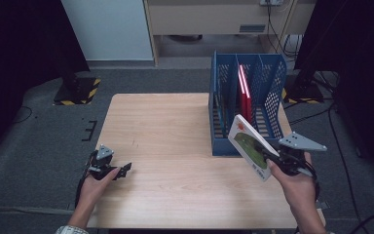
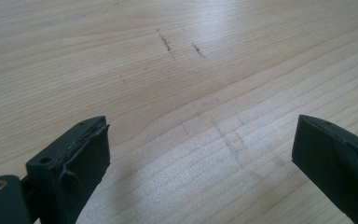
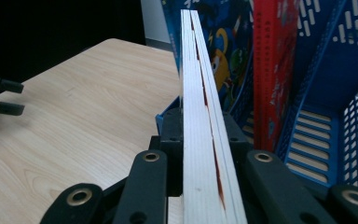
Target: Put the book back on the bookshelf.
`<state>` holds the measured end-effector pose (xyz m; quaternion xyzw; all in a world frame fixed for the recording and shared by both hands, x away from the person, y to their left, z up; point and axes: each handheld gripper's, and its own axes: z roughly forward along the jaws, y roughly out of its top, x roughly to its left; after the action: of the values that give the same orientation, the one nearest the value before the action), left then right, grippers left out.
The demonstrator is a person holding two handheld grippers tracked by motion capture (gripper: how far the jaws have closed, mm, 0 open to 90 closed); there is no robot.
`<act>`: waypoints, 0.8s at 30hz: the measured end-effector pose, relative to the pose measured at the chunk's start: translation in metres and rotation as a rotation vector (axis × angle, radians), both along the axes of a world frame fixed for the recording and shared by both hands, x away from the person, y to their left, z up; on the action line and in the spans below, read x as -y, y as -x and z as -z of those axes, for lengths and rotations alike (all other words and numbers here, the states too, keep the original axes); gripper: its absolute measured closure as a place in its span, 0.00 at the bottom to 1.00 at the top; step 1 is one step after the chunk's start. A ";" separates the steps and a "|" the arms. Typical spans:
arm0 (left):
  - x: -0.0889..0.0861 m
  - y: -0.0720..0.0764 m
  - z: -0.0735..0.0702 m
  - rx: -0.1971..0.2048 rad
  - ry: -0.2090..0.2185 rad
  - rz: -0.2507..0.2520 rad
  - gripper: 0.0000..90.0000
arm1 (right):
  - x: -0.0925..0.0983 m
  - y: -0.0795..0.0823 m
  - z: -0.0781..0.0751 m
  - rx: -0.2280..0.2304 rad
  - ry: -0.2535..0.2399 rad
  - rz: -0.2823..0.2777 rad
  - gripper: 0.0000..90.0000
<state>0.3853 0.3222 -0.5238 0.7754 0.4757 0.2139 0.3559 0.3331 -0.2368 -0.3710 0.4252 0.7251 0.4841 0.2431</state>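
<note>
Pinching a white book [image 1: 250, 147] edge-on, right claw [image 1: 271, 159], spine slanting toward the blue rack [image 1: 272, 92] (left claw [image 1: 123, 170] spread).

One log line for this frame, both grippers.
left gripper: open, on wooden table | right gripper: shut on white picture book, before blue mesh file rack

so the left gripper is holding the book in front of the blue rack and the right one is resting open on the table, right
Not quite: the sides are swapped. The right gripper is shut on the book in front of the blue rack, as the high view and the right gripper view show. The left gripper rests open on the table, holding nothing.
</note>
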 end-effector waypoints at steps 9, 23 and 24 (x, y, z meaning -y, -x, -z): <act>0.000 0.000 -0.001 0.001 -0.002 0.000 0.04 | 0.011 -0.001 -0.002 0.002 0.008 0.045 0.85; -0.001 0.001 -0.001 0.004 0.004 -0.006 0.04 | 0.035 0.000 -0.007 0.000 0.005 0.133 0.85; -0.001 0.001 -0.001 0.004 0.004 -0.006 0.04 | 0.037 -0.001 -0.008 0.000 0.004 0.141 0.85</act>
<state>0.3847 0.3231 -0.5228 0.7727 0.4778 0.2156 0.3579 0.3337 -0.2734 -0.3635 0.4746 0.6943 0.4645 0.2774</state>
